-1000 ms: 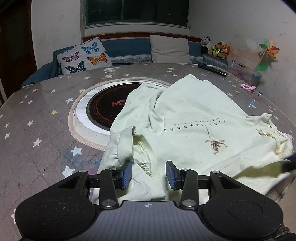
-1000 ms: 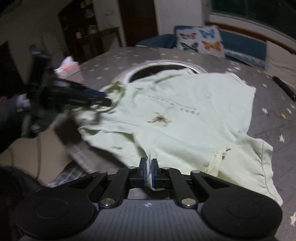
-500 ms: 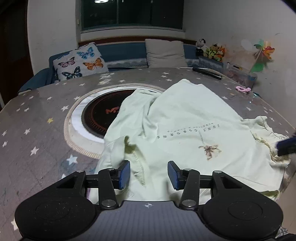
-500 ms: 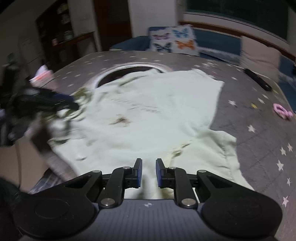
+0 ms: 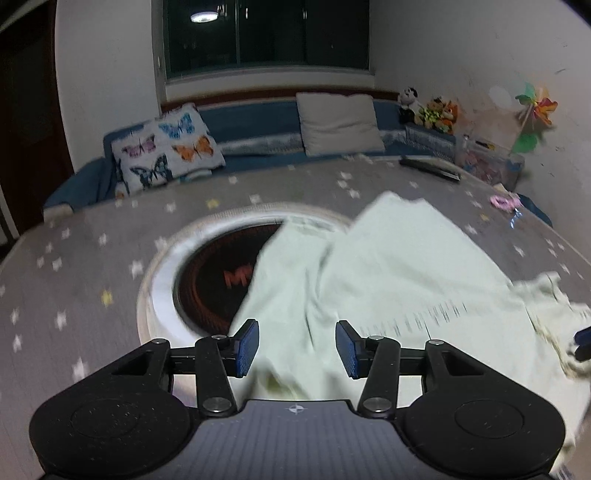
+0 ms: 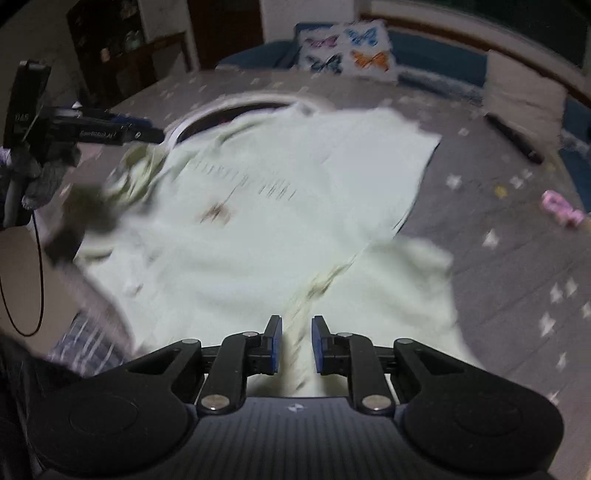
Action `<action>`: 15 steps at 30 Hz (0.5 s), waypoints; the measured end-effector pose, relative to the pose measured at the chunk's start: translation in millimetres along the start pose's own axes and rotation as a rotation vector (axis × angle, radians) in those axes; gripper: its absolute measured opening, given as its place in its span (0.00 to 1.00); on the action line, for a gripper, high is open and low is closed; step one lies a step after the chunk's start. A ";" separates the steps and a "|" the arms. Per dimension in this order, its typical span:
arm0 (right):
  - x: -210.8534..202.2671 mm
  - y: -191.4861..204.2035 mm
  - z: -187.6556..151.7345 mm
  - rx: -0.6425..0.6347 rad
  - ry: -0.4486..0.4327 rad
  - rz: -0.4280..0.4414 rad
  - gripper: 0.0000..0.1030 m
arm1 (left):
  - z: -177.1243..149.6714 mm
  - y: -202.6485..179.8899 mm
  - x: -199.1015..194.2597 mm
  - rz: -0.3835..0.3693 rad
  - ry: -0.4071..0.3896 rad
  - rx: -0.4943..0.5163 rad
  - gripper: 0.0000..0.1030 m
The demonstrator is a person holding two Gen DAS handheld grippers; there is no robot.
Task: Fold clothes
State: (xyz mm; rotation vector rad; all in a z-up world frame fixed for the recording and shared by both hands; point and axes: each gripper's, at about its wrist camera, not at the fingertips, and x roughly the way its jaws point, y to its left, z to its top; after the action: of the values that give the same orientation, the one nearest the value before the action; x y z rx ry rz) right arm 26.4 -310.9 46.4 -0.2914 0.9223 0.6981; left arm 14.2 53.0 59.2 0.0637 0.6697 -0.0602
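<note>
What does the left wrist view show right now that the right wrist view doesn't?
Only the left wrist view: the dark window, the plush toys and the pinwheel along the wall.

Only the right wrist view: the dark shelf unit and the left gripper seen from the side, at the shirt's far edge.

Both: the pale green shirt spread on the star-print table, partly covering the round cooktop, plus the butterfly pillow.

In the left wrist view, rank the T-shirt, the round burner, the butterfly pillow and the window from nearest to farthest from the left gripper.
1. T-shirt, between and just beyond the left gripper fingers.
2. Burner, ahead left, partly under the shirt.
3. Butterfly pillow, far left on the bench.
4. Window, on the back wall.
</note>
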 end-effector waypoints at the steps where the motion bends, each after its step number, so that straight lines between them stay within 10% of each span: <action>1: -1.3 -5.5 7.3 0.008 -0.015 -0.012 0.16 | 8.1 1.7 4.9 0.006 -0.007 0.005 0.48; 15: 71.5 -125.4 129.3 0.333 -0.121 -0.075 0.24 | 83.6 15.3 151.4 0.001 0.128 0.032 0.46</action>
State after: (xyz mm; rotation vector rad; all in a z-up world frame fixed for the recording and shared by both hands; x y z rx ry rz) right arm 219.9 -307.8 56.8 0.0115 0.8906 0.4779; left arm 185.5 56.3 31.1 0.0992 0.7968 -0.0661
